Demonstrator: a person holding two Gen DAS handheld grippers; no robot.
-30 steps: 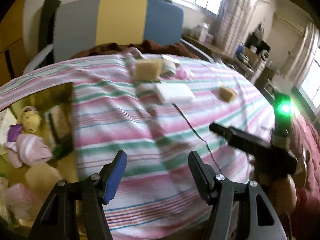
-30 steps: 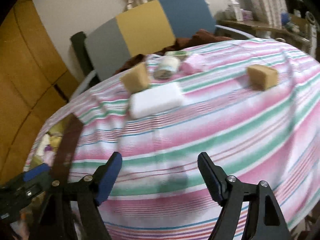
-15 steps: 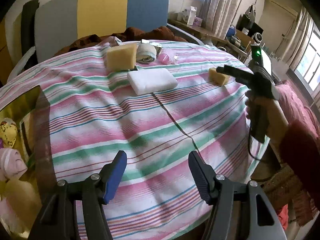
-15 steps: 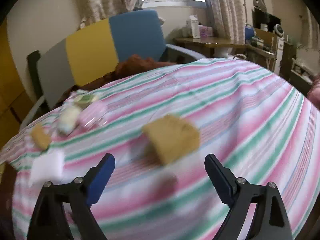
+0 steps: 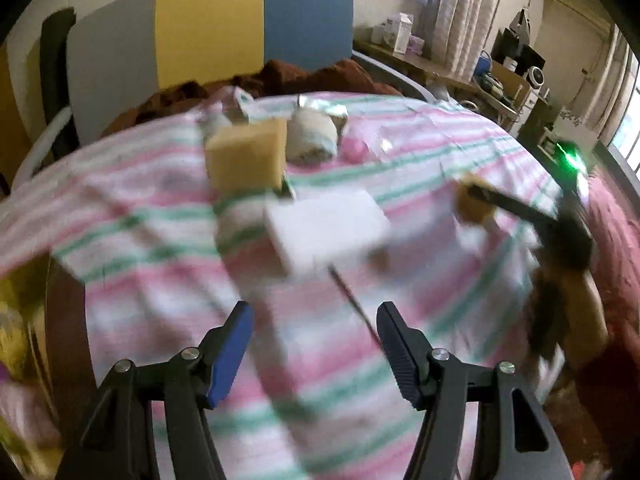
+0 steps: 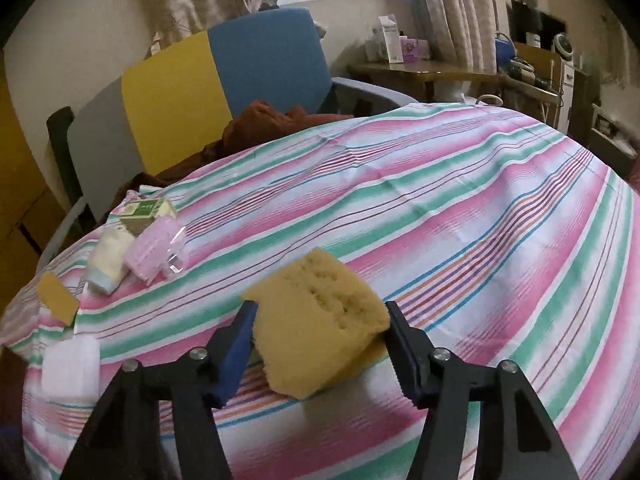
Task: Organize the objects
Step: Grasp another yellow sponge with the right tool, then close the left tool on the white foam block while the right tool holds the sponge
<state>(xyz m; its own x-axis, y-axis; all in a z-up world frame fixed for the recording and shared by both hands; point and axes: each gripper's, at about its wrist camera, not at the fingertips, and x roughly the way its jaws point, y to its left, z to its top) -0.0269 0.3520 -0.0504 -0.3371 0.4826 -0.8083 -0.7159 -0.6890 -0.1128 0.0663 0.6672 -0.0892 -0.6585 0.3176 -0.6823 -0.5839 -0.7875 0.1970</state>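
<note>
A small yellow sponge (image 6: 320,320) lies on the striped tablecloth (image 6: 480,220) between the fingers of my right gripper (image 6: 318,316), whose jaws stand open around it. In the left wrist view the right gripper (image 5: 480,204) reaches that sponge (image 5: 472,206). My left gripper (image 5: 314,320) is open and empty over the cloth, short of a white foam block (image 5: 324,228). Behind it are a bigger yellow sponge (image 5: 246,160), a rolled white cloth (image 5: 312,136) and a pink item (image 5: 354,148).
A green-labelled box (image 6: 148,210) lies at the table's far edge. A chair (image 5: 208,28) with grey, yellow and blue panels holds a brown cloth. A box of soft items (image 5: 16,360) sits at the table's left. A desk (image 6: 420,70) stands by the window.
My right gripper has moved forward until the small yellow sponge sits between its open fingers. My left gripper has moved closer to the white block.
</note>
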